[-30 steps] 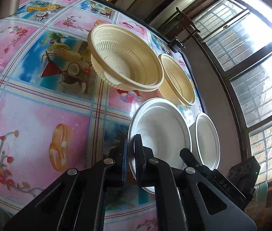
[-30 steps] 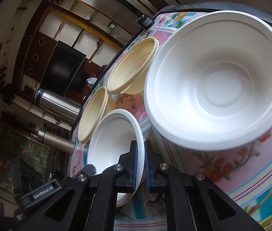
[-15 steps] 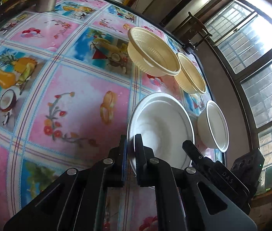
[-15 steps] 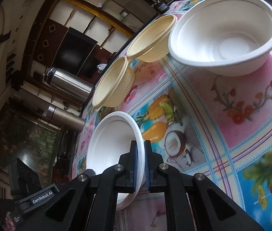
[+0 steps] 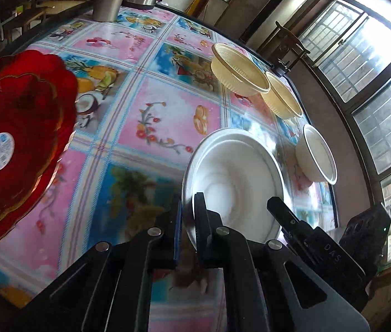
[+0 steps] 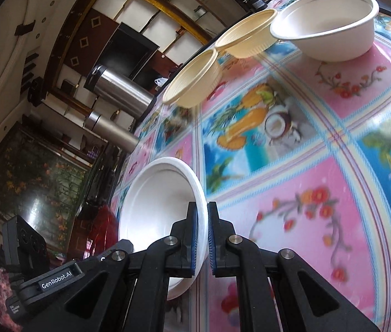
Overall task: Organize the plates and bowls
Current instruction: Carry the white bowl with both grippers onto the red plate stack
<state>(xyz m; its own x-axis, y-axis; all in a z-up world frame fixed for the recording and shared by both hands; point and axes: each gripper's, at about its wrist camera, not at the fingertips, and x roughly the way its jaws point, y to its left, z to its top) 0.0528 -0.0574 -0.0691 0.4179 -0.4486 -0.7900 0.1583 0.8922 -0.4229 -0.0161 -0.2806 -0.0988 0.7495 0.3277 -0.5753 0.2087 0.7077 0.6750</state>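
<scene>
A white foam plate (image 5: 234, 179) hangs tilted above the flowered tablecloth, held from both sides. My left gripper (image 5: 187, 204) is shut on its left rim. My right gripper (image 6: 202, 210) is shut on the opposite rim of the same white plate (image 6: 159, 202). A stack of red scalloped plates (image 5: 21, 138) lies at the left, with a round sticker on top. Farther off stand two beige ribbed bowls (image 5: 237, 69) (image 5: 284, 99) and a white foam bowl (image 5: 320, 155). In the right wrist view the white bowl (image 6: 331, 27) and beige bowls (image 6: 248, 33) (image 6: 192, 80) line the far edge.
Two steel flasks (image 6: 120, 91) (image 6: 112, 130) stand at the table's far corner. The table edge (image 5: 331, 193) runs along a barred window wall on the right. Open tablecloth (image 5: 154, 116) lies between the red plates and the bowls.
Both grippers have carried the white plate back, away from the bowls, which now look smaller and farther. The red plates have come into the left wrist view.
</scene>
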